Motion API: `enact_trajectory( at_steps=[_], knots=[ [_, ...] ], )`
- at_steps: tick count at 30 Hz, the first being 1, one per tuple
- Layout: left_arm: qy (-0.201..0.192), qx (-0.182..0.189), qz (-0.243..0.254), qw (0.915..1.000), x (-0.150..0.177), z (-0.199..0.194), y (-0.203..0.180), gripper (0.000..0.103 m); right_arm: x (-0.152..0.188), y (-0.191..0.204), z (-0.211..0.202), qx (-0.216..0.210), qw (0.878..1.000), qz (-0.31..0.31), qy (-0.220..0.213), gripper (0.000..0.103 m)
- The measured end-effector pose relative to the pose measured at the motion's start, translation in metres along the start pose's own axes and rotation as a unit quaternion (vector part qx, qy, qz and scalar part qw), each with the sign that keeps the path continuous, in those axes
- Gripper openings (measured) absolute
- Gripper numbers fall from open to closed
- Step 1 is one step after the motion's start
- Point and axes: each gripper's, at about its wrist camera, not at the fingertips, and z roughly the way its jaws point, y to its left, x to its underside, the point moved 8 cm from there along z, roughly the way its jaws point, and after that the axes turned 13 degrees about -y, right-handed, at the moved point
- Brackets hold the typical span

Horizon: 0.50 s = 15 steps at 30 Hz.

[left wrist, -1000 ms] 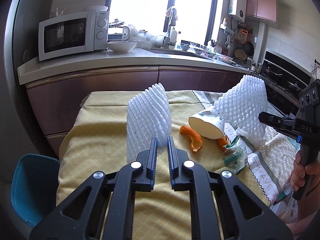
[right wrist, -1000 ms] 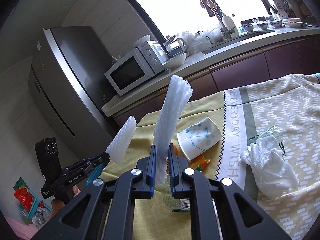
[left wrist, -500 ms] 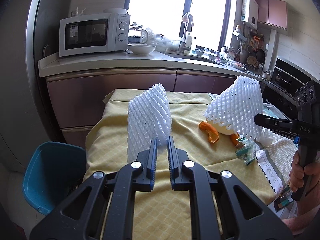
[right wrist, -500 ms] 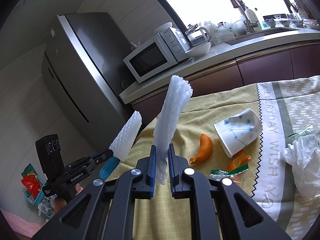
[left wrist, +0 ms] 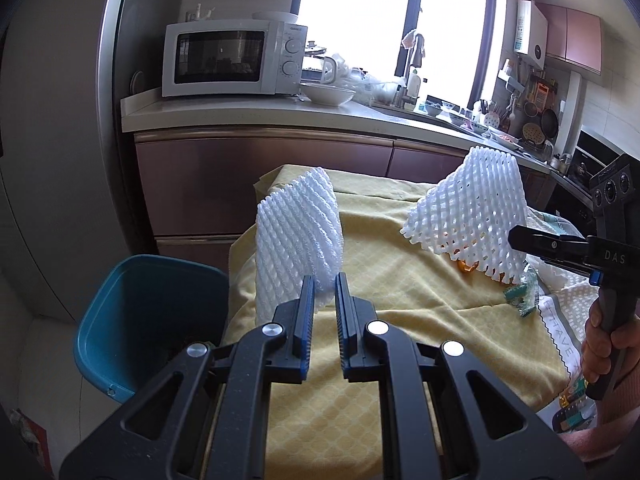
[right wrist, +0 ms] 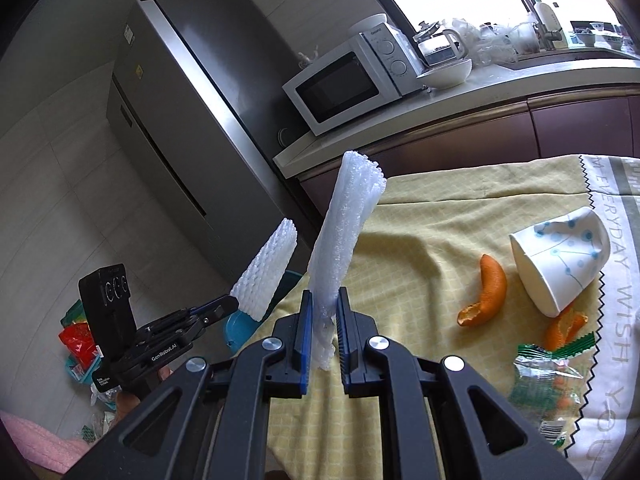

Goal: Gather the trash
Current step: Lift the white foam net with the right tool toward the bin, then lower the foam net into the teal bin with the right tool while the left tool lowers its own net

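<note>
Foam nets [left wrist: 298, 236] [right wrist: 346, 236] riding clamped in left tool [left wrist: 322, 312] and right tool [right wrist: 322, 328], bin [left wrist: 120, 320] waiting lower left; thin pinch possibly slipping, dropping foam short.

I counted two white foam fruit nets, the nearer white foam net [left wrist: 298, 236] and the stretched white foam net [left wrist: 472, 216], one in each of my two grippers, the left gripper [left wrist: 322, 312] and the right gripper [right wrist: 322, 322]. On the yellow-clothed desk [right wrist: 420, 248] I saw two curled orange peels, the larger peel [right wrist: 486, 292] and the smaller peel [right wrist: 566, 326], one dotted white paper cup [right wrist: 560, 260] and one green snack wrapper [right wrist: 548, 376]. One teal plastic bin [left wrist: 148, 312] stood beside it.
</note>
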Motion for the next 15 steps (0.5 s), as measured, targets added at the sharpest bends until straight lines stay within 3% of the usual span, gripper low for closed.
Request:
enact_trajectory(
  at_steps=[15],
  knots=[
    [0.004, -0.065, -0.024, 0.9976, 0.011, -0.024, 0.066, 0.011, 0.012, 0.043, 0.051, -0.05, 0.998, -0.02, 0.046, 0.011]
  ],
)
